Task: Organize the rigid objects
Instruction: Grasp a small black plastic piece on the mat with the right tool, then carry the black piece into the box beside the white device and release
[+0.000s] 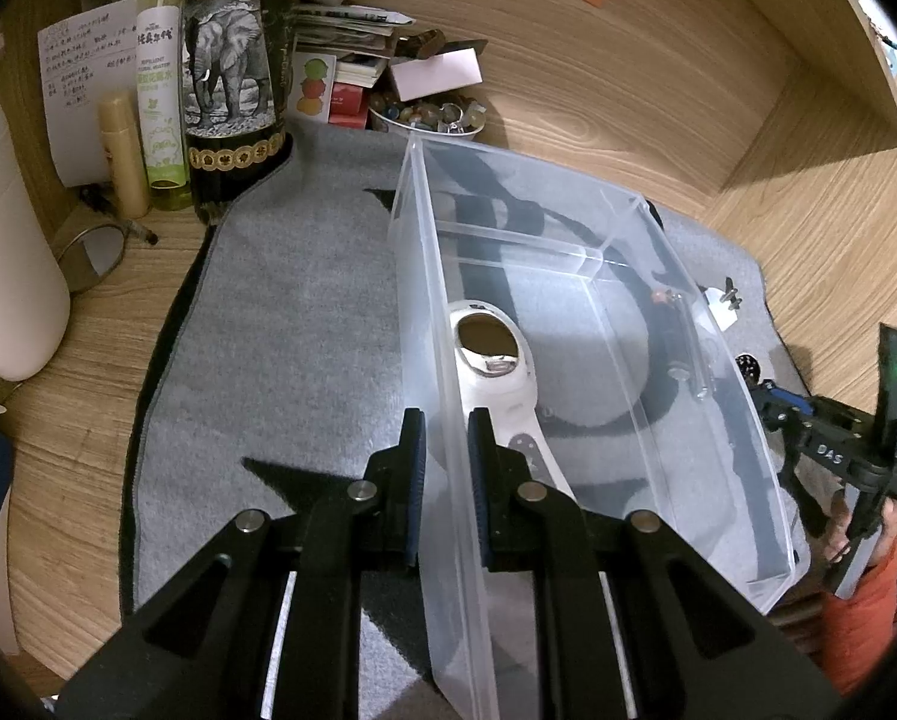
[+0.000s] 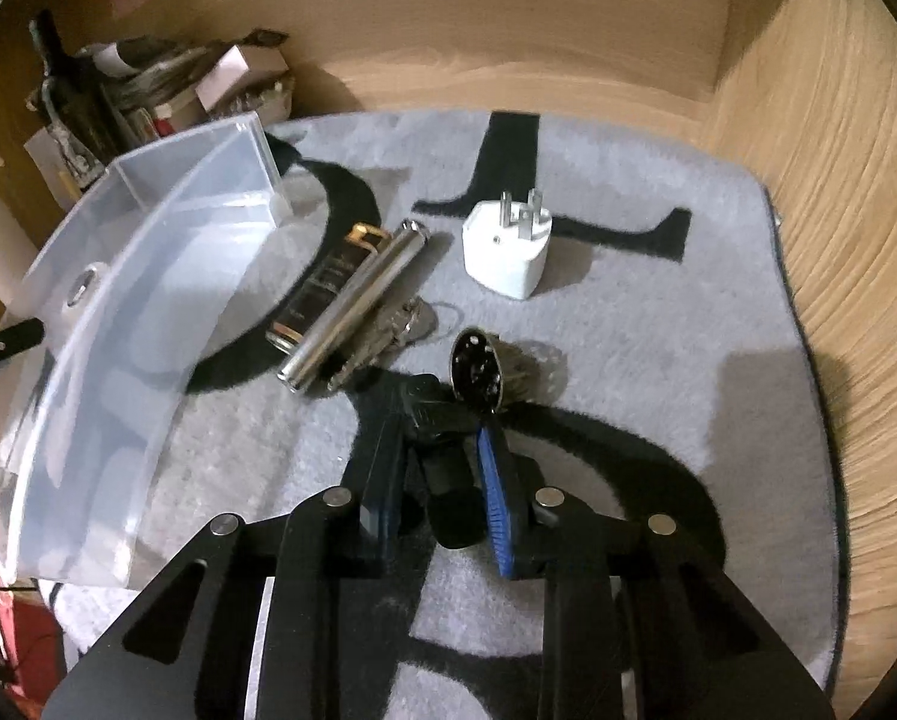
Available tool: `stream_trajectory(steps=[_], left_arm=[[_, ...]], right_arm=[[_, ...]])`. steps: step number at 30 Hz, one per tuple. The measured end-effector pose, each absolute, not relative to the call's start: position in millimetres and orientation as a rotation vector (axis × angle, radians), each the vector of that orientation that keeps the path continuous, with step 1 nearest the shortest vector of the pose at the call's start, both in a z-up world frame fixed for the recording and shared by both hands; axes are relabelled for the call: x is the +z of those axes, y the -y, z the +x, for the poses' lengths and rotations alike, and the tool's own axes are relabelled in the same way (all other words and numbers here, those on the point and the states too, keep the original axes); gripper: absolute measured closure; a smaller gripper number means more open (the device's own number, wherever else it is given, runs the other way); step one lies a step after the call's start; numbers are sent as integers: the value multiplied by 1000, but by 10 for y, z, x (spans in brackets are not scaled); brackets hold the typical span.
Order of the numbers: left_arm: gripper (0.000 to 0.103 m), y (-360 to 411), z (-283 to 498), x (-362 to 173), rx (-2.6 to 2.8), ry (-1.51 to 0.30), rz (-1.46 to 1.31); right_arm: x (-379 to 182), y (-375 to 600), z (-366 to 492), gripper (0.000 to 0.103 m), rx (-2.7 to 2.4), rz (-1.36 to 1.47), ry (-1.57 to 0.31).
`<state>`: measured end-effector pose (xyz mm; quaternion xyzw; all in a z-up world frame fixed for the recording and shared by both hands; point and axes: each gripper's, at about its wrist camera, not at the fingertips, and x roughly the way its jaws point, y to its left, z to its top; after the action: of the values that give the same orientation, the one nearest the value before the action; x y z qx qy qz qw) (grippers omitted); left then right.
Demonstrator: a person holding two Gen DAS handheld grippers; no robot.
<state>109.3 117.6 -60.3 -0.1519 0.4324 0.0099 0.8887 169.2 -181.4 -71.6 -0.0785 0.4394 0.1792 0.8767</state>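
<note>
My left gripper (image 1: 446,420) is shut on the near left wall of a clear plastic bin (image 1: 736,480), one finger outside and one inside. A white strap-like item with an oval opening (image 1: 493,360) lies in the bin. My right gripper (image 2: 442,402) is shut on a black handled tool with a round head (image 2: 477,367), held just above the grey mat (image 2: 658,312). On the mat lie a silver cylinder (image 2: 355,306), a dark lighter-like item (image 2: 322,288), a metal piece (image 2: 394,324) and a white plug adapter (image 2: 508,252). The bin (image 2: 118,312) stands to their left.
Bottles, a tin with an elephant picture (image 1: 229,78), papers and a bowl of beads (image 1: 430,114) crowd the desk's back left. Wooden walls (image 2: 838,210) close the back and right. A white rounded object (image 1: 10,264) stands at the left.
</note>
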Motion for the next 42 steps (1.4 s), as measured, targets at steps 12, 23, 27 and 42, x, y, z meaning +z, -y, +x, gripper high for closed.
stream_trajectory(steps=[12, 23, 27, 42], left_arm=[[89, -1186, 1087, -604, 20, -900, -316], [90, -1197, 1081, -607, 21, -902, -313], [90, -1197, 1083, -605, 21, -902, -313], [90, -1199, 1072, -604, 22, -901, -309]], right_arm=[[-244, 1440, 1580, 81, 423, -198, -772], [3, 760, 1574, 81, 557, -254, -689], [2, 501, 1558, 81, 617, -287, -695], [-373, -2, 1559, 81, 661, -431, -784]])
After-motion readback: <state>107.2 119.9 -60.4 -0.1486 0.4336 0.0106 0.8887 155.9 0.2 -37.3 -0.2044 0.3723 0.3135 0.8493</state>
